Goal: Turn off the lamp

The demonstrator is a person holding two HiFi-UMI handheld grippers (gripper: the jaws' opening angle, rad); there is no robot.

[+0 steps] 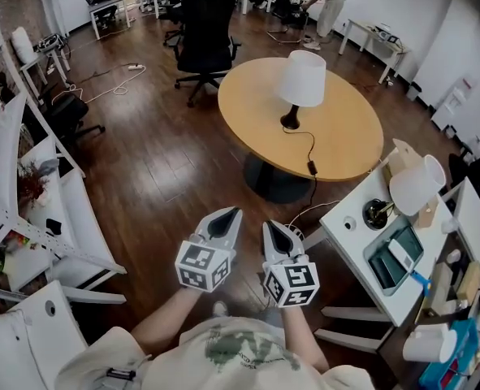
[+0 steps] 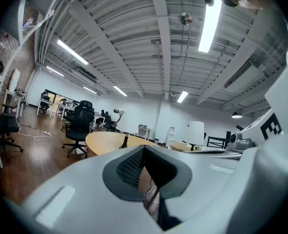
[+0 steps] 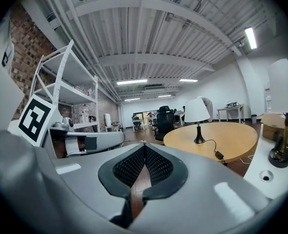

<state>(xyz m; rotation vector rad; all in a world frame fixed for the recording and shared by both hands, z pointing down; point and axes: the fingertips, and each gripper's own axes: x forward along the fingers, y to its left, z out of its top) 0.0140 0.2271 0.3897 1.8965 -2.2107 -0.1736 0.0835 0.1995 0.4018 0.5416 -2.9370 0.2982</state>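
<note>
Standing on the dark wood floor, the round wooden table filled the middle of the room with a black office chair beyond it, and the white-shaded lamp stood upright near the table's centre. Well short of the table, the left gripper and right gripper were held side by side (both pointed toward the table), each with its jaws clenched together on nothing. The lamp's cord switch lay on the tabletop near the edge closest to the grippers.

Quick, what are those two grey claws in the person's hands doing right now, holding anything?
Left grey two-jaw gripper: closed, holding nothing.
Right grey two-jaw gripper: closed, holding nothing.
</note>
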